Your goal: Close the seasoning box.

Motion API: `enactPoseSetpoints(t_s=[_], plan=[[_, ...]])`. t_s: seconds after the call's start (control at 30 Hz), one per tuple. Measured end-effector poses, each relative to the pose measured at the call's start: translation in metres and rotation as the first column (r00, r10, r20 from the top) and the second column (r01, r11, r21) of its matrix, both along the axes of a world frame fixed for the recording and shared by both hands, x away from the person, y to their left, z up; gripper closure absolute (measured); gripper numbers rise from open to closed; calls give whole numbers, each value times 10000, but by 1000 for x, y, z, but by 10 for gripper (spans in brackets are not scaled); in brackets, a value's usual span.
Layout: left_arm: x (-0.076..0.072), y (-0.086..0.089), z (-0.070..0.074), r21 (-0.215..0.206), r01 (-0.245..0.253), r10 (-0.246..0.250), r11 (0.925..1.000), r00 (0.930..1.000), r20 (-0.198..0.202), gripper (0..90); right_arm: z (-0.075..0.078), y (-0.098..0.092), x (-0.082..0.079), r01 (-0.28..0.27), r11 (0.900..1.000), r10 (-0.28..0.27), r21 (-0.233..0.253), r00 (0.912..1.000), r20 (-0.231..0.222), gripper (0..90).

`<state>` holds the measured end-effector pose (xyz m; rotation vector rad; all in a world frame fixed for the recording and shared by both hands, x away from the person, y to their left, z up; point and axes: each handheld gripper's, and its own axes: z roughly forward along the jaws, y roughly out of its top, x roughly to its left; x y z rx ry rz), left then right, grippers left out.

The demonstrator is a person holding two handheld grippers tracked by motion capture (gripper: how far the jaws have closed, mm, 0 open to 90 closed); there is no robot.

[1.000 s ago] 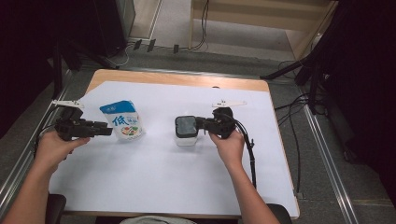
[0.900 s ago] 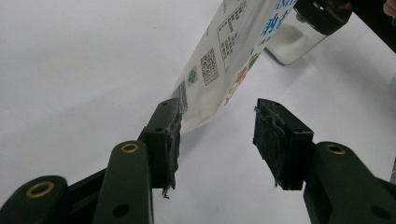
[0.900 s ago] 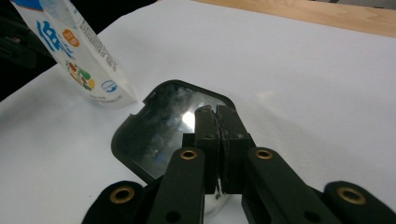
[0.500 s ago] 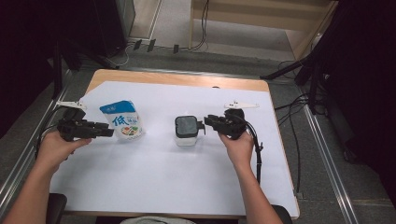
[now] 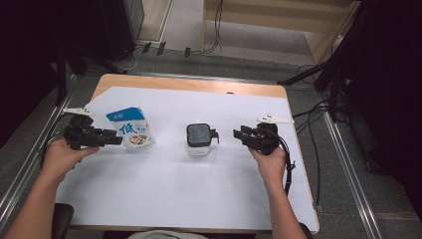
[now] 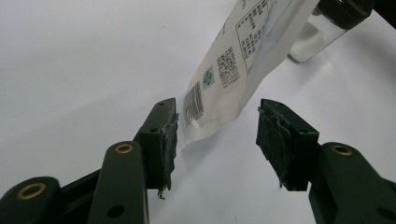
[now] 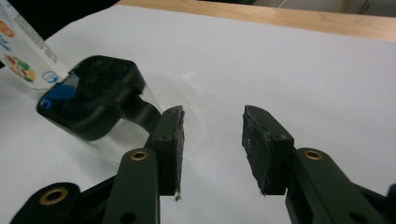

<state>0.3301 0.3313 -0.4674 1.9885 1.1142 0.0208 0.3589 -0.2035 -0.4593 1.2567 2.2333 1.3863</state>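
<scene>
A white and blue printed pouch (image 5: 130,128) stands on the white table sheet (image 5: 164,199) at the left. My left gripper (image 5: 115,140) is open beside the pouch; in the left gripper view the pouch's lower corner (image 6: 219,79) reaches in between the spread jaws of the left gripper (image 6: 217,128), and whether it touches a pad is unclear. A clear container with a black lid (image 5: 199,138) sits mid-table. My right gripper (image 5: 239,133) is open a short way right of it, empty. In the right gripper view the container (image 7: 93,102) lies left of the right gripper (image 7: 212,130).
The white sheet covers a wooden table whose bare back edge (image 5: 199,84) shows. Cables (image 5: 308,129) trail off the right side, and dark equipment stands around the table. A metal rail (image 5: 348,164) runs along the right.
My right gripper has drawn back to the right, away from the container's side where it was a second ago. The left gripper and pouch have barely moved.
</scene>
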Motion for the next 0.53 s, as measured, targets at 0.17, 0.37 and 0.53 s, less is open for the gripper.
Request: enactPoseSetpoints(t_s=[0.17, 0.37, 0.53], plan=[[0, 0, -1, 91, -23, 22, 10000, 10000, 79, 482, -3, -15, -7, 445, 9990, -445, 48, 9990, -21, 564], [1, 1, -2, 124, -31, 30, 9999, 9999, 108, 478, -7, -24, -9, 640, 9980, -640, -12, 9979, -24, 534], [1, 1, -2, 67, -44, 43, 10000, 9998, 172, 478, -8, -23, -7, 651, 9979, -651, -70, 9979, -10, 531]])
